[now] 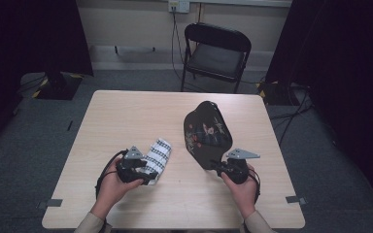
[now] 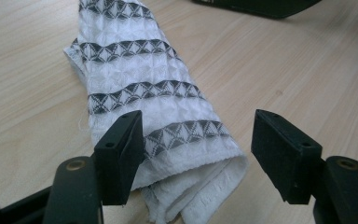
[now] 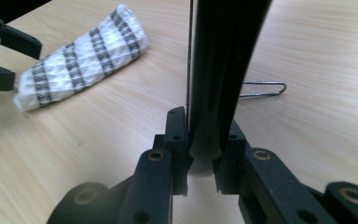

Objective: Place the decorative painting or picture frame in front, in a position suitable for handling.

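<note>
Closest to me, both forearms come in over the near edge of the desk point(image 1: 126, 116), each hand carrying its tongs. The left tongs point(image 2: 196, 140) stand open, jaws spread to either side of the near end of the towel point(image 2: 140, 93), a rolled white cloth with dark patterned bands; the pads are not pressing it, though one jaw sits just beside its edge. Its long axis runs away from these tongs, up and slightly to the right across the wood, so a straight closing here would, I judge, pinch the roll across its width at the near open end. From above, the left tongs point(image 1: 135, 170) lie right at that end of the towel point(image 1: 159, 151).

My right tongs point(image 3: 204, 149) are clamped on the lower edge of the bag point(image 3: 223, 56), a dark flat pouch standing upright on its edge; seen from above, the bag point(image 1: 206, 133) shows a floral print and tilts away from the right tongs point(image 1: 230, 168). A thin wire loop point(image 3: 265, 88) lies on the wood just behind it. Towel and bag sit near each other but apart, the towel to the left, so my left hand is the nearer one to it.

Past the pale wooden top, a black folding chair point(image 1: 217, 53) stands on grey carpet, with dark curtains at both sides and a wall socket point(image 1: 178, 5) above trailing cables.
</note>
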`<state>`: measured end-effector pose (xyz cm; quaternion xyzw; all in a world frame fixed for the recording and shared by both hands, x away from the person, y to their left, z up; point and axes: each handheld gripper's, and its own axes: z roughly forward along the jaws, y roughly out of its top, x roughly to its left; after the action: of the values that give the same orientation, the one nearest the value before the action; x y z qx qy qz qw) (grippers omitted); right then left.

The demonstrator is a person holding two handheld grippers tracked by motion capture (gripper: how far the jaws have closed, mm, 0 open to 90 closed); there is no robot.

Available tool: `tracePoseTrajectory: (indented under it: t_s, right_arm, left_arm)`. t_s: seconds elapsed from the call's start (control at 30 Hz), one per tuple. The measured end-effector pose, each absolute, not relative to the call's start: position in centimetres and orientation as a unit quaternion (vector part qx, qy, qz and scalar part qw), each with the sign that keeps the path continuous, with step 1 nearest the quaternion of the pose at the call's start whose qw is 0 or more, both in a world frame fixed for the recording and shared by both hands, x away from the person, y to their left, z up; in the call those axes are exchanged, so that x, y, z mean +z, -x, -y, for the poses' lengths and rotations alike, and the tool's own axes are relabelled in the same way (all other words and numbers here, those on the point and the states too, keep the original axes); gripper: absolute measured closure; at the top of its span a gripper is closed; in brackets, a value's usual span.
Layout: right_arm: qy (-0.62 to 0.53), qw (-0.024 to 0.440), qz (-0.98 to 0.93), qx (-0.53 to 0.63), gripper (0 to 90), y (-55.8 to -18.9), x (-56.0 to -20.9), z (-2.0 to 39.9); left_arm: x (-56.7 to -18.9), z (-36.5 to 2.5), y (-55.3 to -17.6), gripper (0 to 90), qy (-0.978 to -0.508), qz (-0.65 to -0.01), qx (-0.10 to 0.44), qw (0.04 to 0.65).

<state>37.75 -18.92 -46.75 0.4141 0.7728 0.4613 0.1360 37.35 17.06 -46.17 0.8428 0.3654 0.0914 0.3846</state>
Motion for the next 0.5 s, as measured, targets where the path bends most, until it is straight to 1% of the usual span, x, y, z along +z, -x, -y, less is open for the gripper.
tracePoseTrajectory:
  t_s: [0.2,0.23,0.33,0.37,0.43,0.5]
  right_arm:
    - [-0.405,0.129,-0.778,0.463,78.2,-37.7,-46.8,17.4]
    - [-0.401,0.13,-0.781,0.461,78.2,-37.6,-46.7,16.9]
    - [-0.401,0.123,-0.78,0.464,78.1,-37.5,-46.8,16.6]
    - [-0.396,0.123,-0.784,0.462,78.2,-37.5,-46.8,16.2]
    - [-0.395,0.122,-0.785,0.461,78.2,-37.5,-46.7,16.1]
    - [-0.394,0.121,-0.785,0.462,78.2,-37.4,-46.8,16.1]
  left_arm:
    - [-45.9,-16.6,-37.6,37.7,-0.834,-0.381,0.097,0.386]
    - [-46.0,-16.4,-37.7,41.9,-0.83,-0.386,0.102,0.389]
    - [-46.1,-15.5,-38.2,43.8,-0.829,-0.387,0.1,0.392]
    - [-46.3,-15.1,-38.5,48.4,-0.833,-0.385,0.102,0.384]
    - [-46.5,-14.8,-38.6,50.1,-0.831,-0.388,0.106,0.384]
    - [-47.0,-14.6,-38.8,54.5,-0.84,-0.385,0.108,0.367]
